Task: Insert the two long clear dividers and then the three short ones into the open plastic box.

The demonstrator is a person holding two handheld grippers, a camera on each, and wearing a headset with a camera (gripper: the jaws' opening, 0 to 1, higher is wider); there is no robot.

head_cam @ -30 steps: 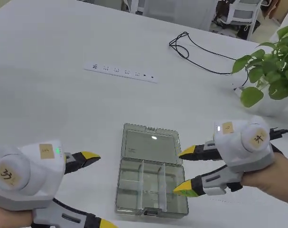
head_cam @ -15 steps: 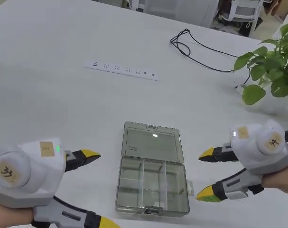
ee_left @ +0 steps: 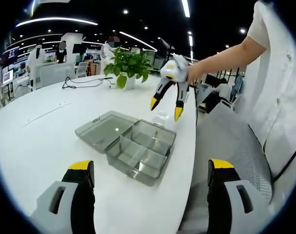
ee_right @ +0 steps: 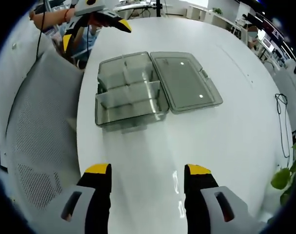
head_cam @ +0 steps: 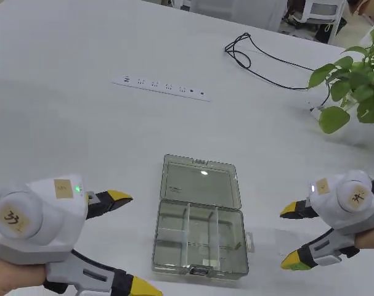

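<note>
Head view: my left gripper (head_cam: pixel 134 243) and right gripper (head_cam: pixel 290 237) flank the box (head_cam: pixel 202 185), fingers wide and empty; a clear short divider (head_cam: pixel 248 242) beside it looks next for pickup.

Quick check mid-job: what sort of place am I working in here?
Probably an open-plan office: a large white table carrying a white power strip and a leafy green potted plant, with office chairs behind it.

Box (head_cam: pixel 200 217) translucent smoky grey; table (head_cam: pixel 69 135) white; plant (head_cam: pixel 359 80) green; cable (head_cam: pixel 236 53) black.
</note>
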